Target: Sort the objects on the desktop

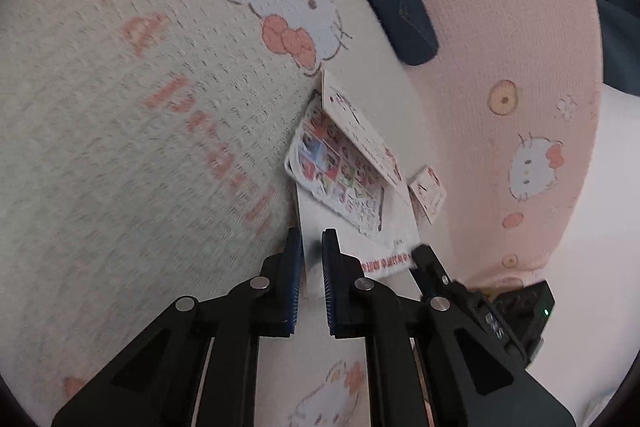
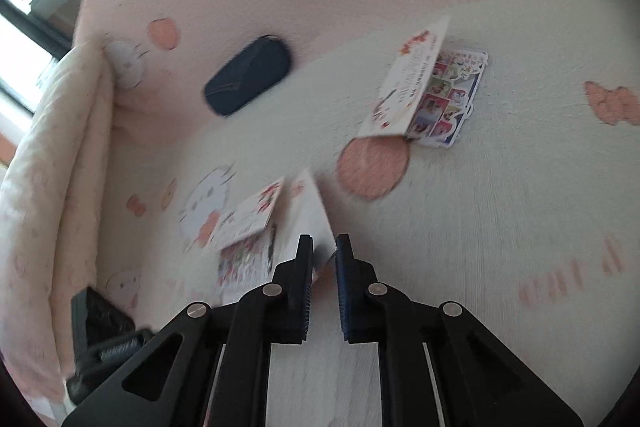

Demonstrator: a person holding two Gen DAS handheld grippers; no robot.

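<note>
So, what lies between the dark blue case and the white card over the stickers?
Only bare cloth, no object, between the case and the card. Both wrist views show this stretch.

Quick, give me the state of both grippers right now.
Left gripper: closed on the edge of the white sheet.
Right gripper: closed on the corner of a white sheet.
</note>
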